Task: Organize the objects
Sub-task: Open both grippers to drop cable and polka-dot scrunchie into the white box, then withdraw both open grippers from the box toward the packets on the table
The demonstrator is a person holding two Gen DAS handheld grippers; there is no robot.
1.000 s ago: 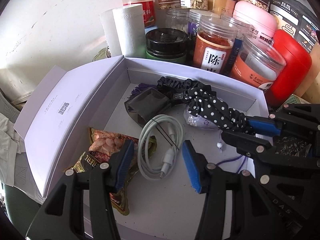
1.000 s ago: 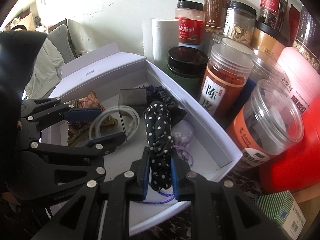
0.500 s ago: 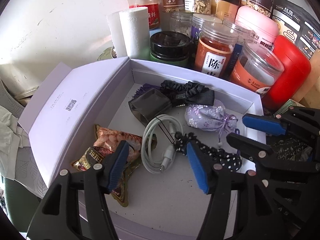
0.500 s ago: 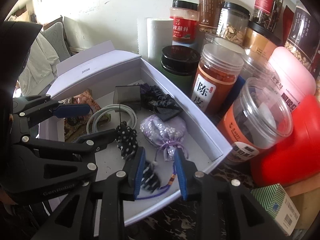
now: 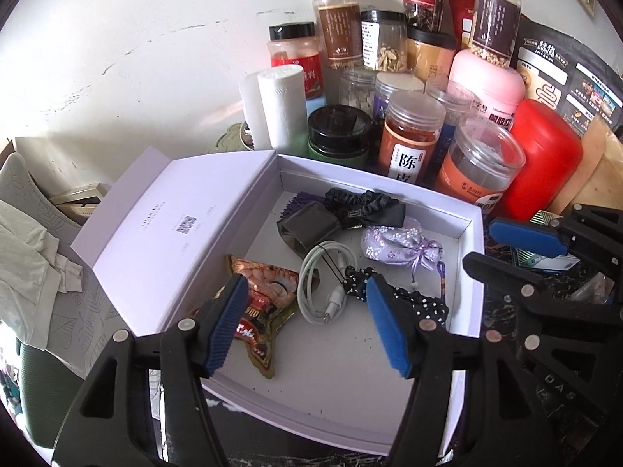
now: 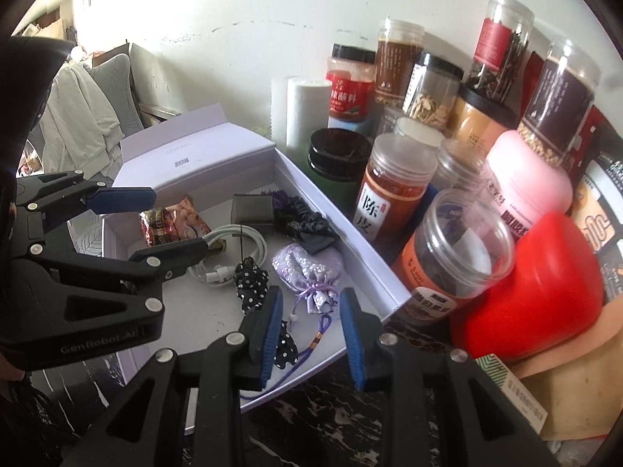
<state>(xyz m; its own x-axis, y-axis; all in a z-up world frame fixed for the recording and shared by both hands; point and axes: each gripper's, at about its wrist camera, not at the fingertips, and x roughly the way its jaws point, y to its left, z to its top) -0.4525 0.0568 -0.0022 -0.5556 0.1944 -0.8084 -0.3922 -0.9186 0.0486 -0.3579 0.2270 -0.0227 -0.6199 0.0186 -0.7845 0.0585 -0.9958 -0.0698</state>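
Polka-dot scrunchie (image 6: 252,281): laid in white box (image 5: 473,233) near front wall, both claws, left claw (image 5: 307,321) and right claw (image 6: 309,336), released; snagging risked, its tail being beside a right pad.

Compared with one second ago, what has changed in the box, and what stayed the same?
The right gripper let go of the polka-dot scrunchie, which now lies on the box floor near the front, uncovering the lilac pouch. Both grippers have drawn back and up; the left gripper is open. The cable, snack packet, black scrunchie and jars kept their places.
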